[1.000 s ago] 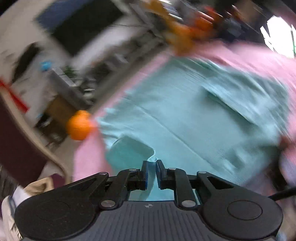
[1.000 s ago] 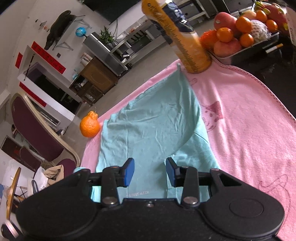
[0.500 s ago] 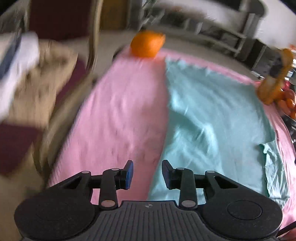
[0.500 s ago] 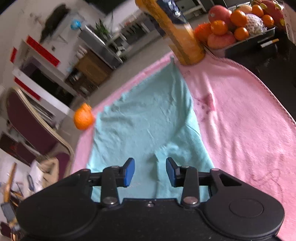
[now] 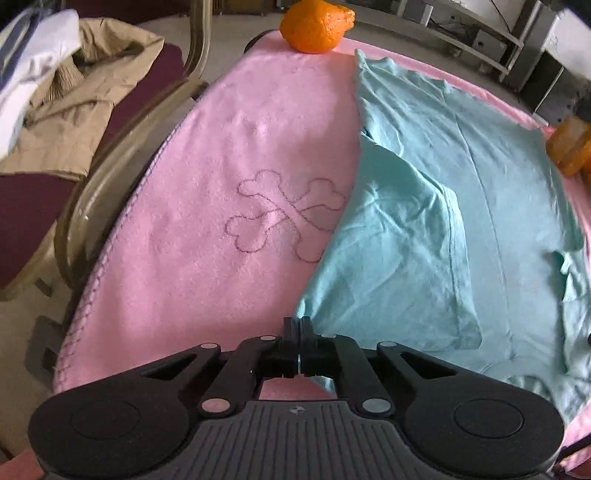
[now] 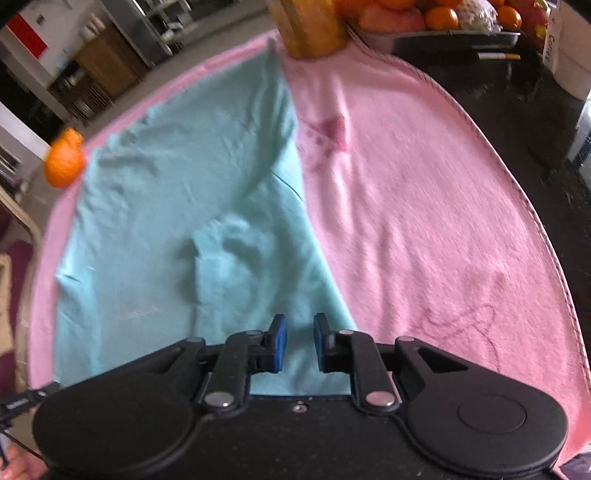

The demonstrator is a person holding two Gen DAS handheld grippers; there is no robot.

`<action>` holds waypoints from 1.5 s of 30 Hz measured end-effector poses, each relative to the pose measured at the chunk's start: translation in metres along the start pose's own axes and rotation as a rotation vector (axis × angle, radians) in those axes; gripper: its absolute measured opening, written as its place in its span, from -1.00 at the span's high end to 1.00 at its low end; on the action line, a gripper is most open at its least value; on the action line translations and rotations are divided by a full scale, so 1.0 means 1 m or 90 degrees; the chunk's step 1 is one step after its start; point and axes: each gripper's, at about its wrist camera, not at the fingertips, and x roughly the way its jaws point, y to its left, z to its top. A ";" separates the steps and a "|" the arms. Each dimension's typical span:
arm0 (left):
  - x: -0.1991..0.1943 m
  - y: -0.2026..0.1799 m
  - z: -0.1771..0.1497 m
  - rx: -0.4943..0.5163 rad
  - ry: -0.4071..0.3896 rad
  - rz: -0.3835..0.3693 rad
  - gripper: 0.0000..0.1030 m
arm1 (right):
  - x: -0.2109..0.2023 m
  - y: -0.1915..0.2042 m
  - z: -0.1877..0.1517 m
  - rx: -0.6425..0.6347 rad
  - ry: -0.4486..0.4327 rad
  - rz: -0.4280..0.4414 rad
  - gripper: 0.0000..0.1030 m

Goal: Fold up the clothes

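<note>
Item: teal T-shirt [image 5: 461,206], spread on my pink blanket [image 5: 221,177], both sleeves folded inward. My left gripper [image 5: 297,325] has just closed, jaws together at the shirt's near left edge; whether cloth is pinched I cannot tell. My right gripper [image 6: 298,332] has been closing, jaws still apart over the near right edge. I judge both must grip matching corners before lifting, so the fold lands square.

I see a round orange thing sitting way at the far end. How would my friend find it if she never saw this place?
Look for the big fuzzy pink blanket spread over the table, with a light teal cotton T-shirt lying flat on it. Follow the shirt's left edge to the far end of the blanket. There sits a bumpy-skinned orange citrus fruit, alone and apart from the fruit piled in the grey tray.
</note>
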 end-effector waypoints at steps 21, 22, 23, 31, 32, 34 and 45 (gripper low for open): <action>0.050 -0.051 0.092 0.116 -0.026 -0.068 0.79 | 0.029 0.025 0.047 -0.058 0.005 -0.011 0.68; 0.053 -0.051 0.096 0.109 -0.031 -0.071 0.79 | 0.032 0.025 0.050 -0.058 0.004 -0.011 0.68; 0.054 -0.051 0.101 0.103 -0.040 -0.074 0.79 | 0.035 0.025 0.053 -0.058 0.003 -0.012 0.68; 0.052 -0.079 0.098 0.171 -0.137 -0.045 0.58 | 0.022 0.023 0.057 -0.032 -0.086 0.019 0.67; 0.048 -0.079 0.096 0.171 -0.143 -0.043 0.58 | 0.019 0.023 0.057 -0.032 -0.096 0.020 0.67; 0.034 -0.077 0.091 0.156 -0.158 -0.052 0.58 | 0.018 0.023 0.058 -0.025 -0.111 0.024 0.67; 0.019 -0.054 0.043 0.106 -0.074 -0.019 0.65 | 0.033 0.010 0.044 -0.008 -0.062 -0.036 0.67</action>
